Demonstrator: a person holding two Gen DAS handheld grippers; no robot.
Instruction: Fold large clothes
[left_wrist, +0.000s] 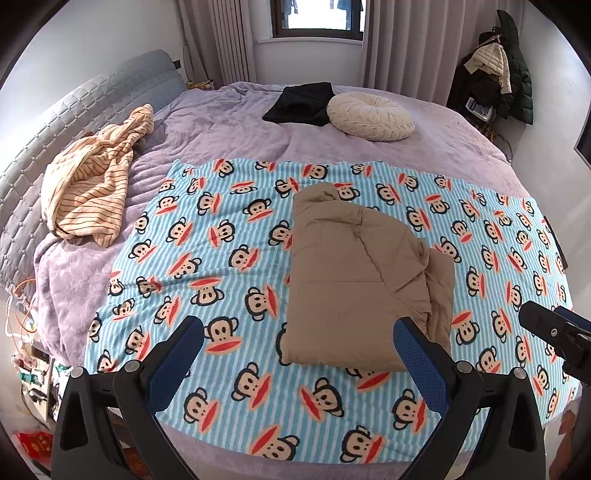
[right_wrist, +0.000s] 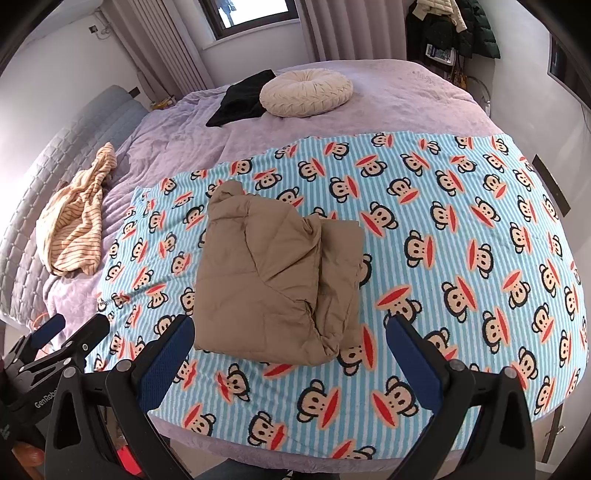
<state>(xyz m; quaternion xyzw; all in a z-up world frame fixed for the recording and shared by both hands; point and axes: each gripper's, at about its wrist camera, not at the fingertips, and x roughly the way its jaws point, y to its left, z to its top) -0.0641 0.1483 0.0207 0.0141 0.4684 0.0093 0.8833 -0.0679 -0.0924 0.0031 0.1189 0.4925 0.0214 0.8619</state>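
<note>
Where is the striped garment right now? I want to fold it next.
The striped garment lies crumpled at the left of both views, on the purple bedspread beside the grey headboard, left of the monkey-print blanket.

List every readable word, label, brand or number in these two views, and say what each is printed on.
"GenRobo", cut off by a finger: white print on the body of the left gripper, seen in the right wrist view.
Red packet on the floor: print too blurred to read.
Monkey blanket, brown jacket: no text.

Home bedroom, bed (left_wrist: 236, 122), curtains (left_wrist: 402, 40), hung coats (left_wrist: 513, 70)
</note>
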